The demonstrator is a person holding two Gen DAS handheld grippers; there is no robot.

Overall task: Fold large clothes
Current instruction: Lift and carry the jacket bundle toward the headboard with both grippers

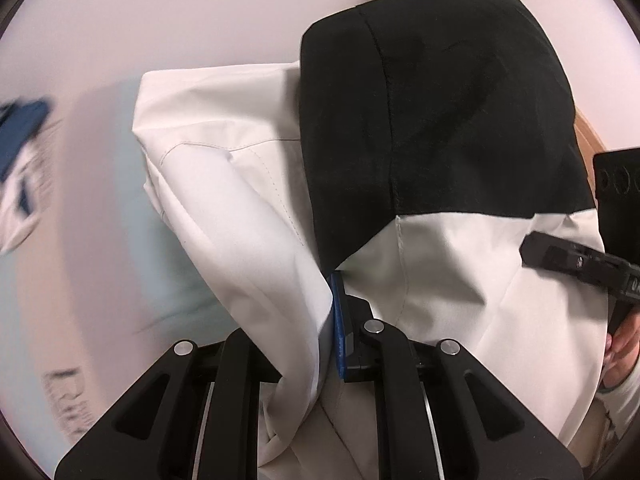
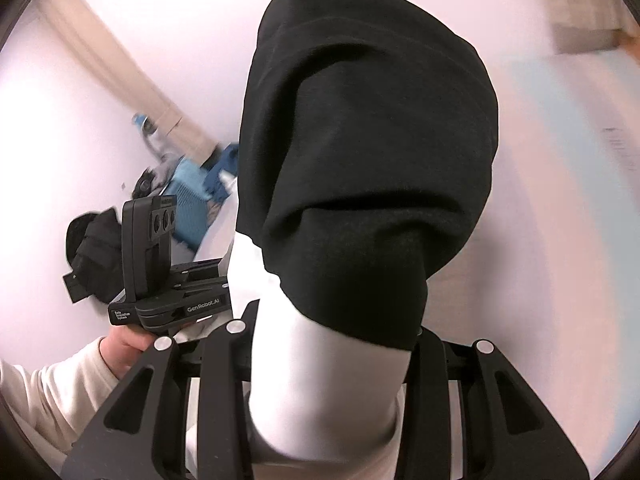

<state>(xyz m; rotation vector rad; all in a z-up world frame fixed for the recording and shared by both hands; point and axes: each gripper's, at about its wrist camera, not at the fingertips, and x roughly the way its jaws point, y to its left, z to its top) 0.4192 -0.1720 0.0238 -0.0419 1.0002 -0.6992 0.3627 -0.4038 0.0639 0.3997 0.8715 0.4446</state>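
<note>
A large black and white garment [image 1: 420,152] hangs in the air between my two grippers. My left gripper [image 1: 332,320] is shut on a fold of its white cloth; a blue pad [image 1: 339,332] shows beside the pinched fabric. My right gripper [image 2: 332,360] is shut on the same garment [image 2: 360,160], where white cloth meets a black panel; its fingertips are hidden under the cloth. The right gripper's body shows at the right edge of the left wrist view [image 1: 576,264], and the left gripper's body shows in the right wrist view [image 2: 168,280].
A pale pink surface [image 1: 120,40] lies below, blurred. A heap of blue and white clothes [image 2: 188,196] and a dark bundle [image 2: 96,248] lie on it at the left. A tan strip [image 2: 132,80] runs diagonally. The person's hand [image 2: 124,344] holds the left gripper.
</note>
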